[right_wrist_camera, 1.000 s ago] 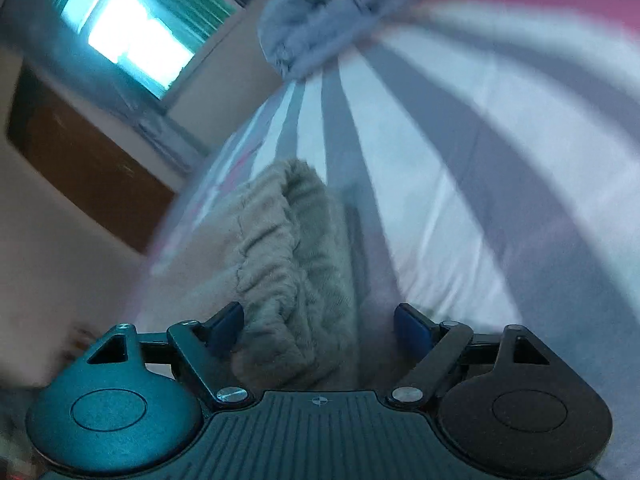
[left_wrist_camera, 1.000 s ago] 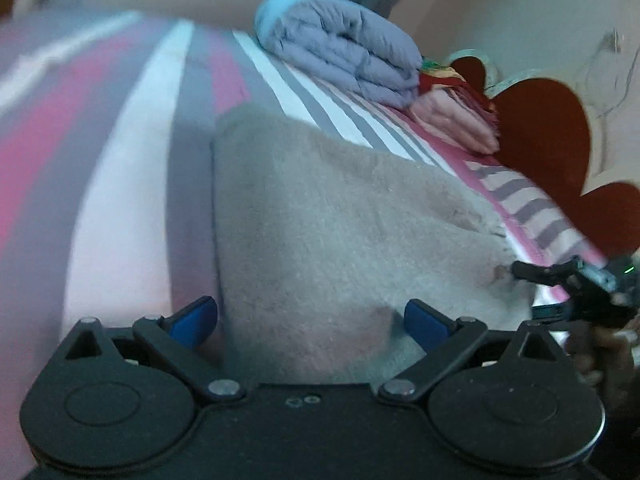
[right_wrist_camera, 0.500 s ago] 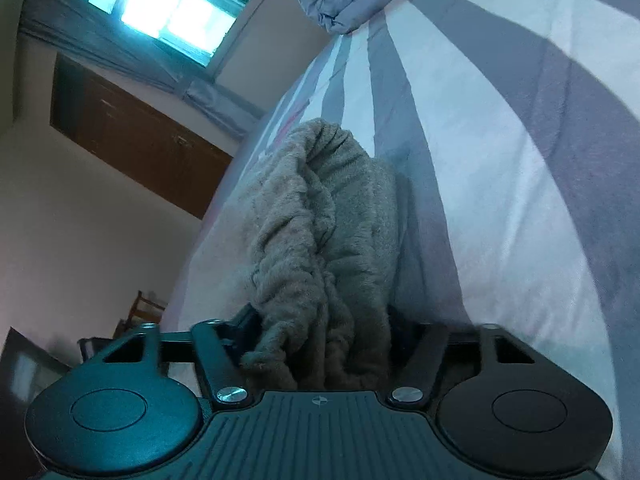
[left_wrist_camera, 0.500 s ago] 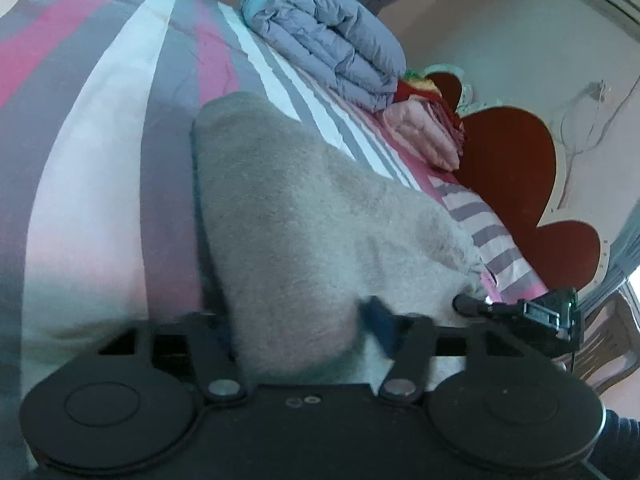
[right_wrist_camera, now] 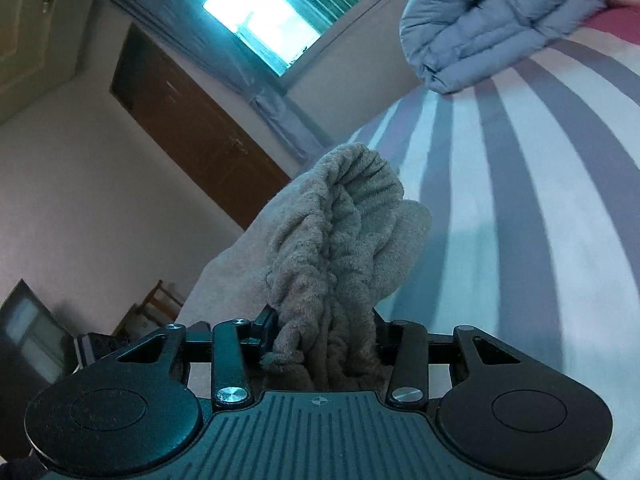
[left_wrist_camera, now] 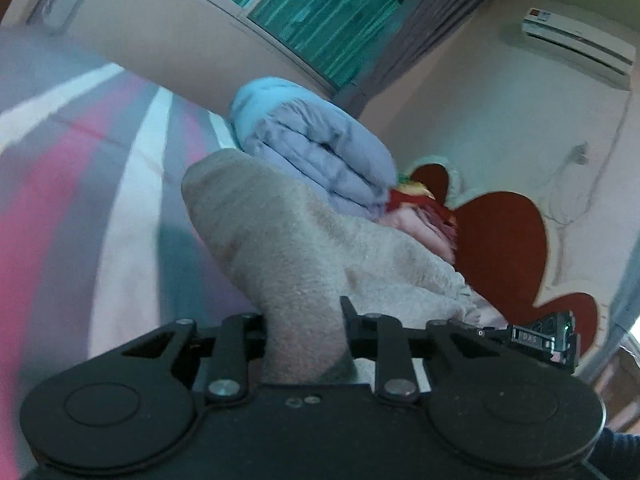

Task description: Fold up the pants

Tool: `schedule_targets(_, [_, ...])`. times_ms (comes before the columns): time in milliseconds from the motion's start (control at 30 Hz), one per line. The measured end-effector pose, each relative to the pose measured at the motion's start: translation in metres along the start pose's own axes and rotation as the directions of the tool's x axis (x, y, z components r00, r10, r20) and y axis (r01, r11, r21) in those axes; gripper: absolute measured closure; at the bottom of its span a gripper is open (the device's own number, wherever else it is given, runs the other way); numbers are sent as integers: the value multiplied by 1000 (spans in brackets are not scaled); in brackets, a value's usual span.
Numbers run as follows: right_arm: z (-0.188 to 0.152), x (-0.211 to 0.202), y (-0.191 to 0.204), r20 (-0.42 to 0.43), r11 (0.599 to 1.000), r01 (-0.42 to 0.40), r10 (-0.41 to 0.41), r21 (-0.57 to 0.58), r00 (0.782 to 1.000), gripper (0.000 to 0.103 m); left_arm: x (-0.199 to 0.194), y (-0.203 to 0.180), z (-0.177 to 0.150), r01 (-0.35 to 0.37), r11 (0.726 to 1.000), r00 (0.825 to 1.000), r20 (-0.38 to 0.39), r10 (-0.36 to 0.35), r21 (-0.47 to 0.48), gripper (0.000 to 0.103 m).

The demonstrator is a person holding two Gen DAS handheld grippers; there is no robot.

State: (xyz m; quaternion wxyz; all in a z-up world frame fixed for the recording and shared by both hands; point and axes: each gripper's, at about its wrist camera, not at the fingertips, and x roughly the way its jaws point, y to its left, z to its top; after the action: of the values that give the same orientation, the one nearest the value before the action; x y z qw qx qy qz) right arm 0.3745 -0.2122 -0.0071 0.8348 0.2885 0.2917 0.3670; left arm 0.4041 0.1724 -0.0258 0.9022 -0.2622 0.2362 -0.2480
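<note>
The pants (left_wrist_camera: 304, 240) are grey fleece, folded, on a striped bed sheet (left_wrist_camera: 72, 216). My left gripper (left_wrist_camera: 304, 332) is shut on the near end of the pants and lifts it off the sheet. My right gripper (right_wrist_camera: 326, 340) is shut on the gathered elastic waistband of the pants (right_wrist_camera: 344, 232), which bunches up between the jaws. The right gripper also shows at the right edge of the left wrist view (left_wrist_camera: 532, 338). The fingertips of both are buried in the fabric.
A folded blue-grey quilt (left_wrist_camera: 320, 152) lies at the head of the bed, also in the right wrist view (right_wrist_camera: 492, 20). Pink and red folded cloths (left_wrist_camera: 420, 216) lie beside it. A red headboard (left_wrist_camera: 508, 248) stands behind. A brown door (right_wrist_camera: 192, 128) and a chair (right_wrist_camera: 156, 308) are to the left.
Both grippers went from open around the pants to shut on them. Both then rose, lifting the held ends off the sheet.
</note>
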Motion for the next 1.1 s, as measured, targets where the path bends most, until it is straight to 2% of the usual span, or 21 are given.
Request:
schedule_targets(67, [23,32,-10,-11,1000,8,-8,20,1000,60,23,14,14,-42,999,999,-13,42,-5,84])
schedule_targets(100, [32,46,-16,-12,999,27,-27,32,1000,58,35,22,16,-83,997,996,-33,82,-13,71])
schedule_targets(133, [40,63,-23,-19,998,56,-55,40,998,53,50,32,16,-155,987,986,-62,153,-33,61])
schedule_targets(167, [44,77,-35,-38,994,97,-95,55,995,47,64,40,13,-266,963,961,-95,261,-41,30])
schedule_targets(200, [47,91,-50,-75,982,161,-154,98,985,35,73,43,8,-356,934,928,-120,352,-16,18])
schedule_targets(233, [45,101,-65,-115,963,237,-222,132,968,35,78,44,3,-378,926,918,-125,377,19,16])
schedule_targets(267, [42,107,-75,-124,956,261,-245,136,962,34,79,44,-2,-372,928,921,-108,373,35,15])
schedule_targets(367, [31,103,-82,-76,967,211,-202,145,976,32,71,42,-12,-371,928,926,-69,372,36,13])
schedule_targets(400, [28,100,-82,-67,969,202,-194,145,979,32,67,41,-12,-381,924,922,-60,383,43,8])
schedule_targets(433, [25,96,-83,-56,970,195,-188,149,981,32,66,37,-14,-407,912,911,-51,410,53,5])
schedule_targets(533, [18,81,-82,-14,966,190,-190,175,982,28,58,27,-19,-469,880,880,-36,473,76,6])
schedule_targets(633, [19,69,-78,9,962,198,-204,190,979,27,45,9,-23,-536,839,841,-22,540,95,6])
schedule_targets(667, [18,63,-74,13,959,208,-215,192,977,25,36,4,-26,-551,828,831,-15,556,104,6])
schedule_targets(700, [19,55,-67,19,958,220,-227,186,974,20,30,-6,-29,-562,819,824,-3,566,116,6])
schedule_targets(733, [21,51,-60,29,959,225,-234,174,972,14,24,-14,-32,-565,815,822,10,569,128,6])
schedule_targets(800, [15,35,-42,51,966,225,-234,130,971,12,11,-30,-40,-568,810,820,24,571,145,6])
schedule_targets(900, [6,14,-10,65,968,242,-246,69,967,10,-11,-55,-55,-556,817,829,25,559,153,6])
schedule_targets(1000, [-11,-4,24,80,964,265,-264,-1,961,5,-36,-74,-71,-547,828,836,33,548,119,6])
schedule_targets(1100, [-33,-23,51,99,965,259,-253,-45,962,1,-62,-96,-90,-558,820,830,47,556,128,6])
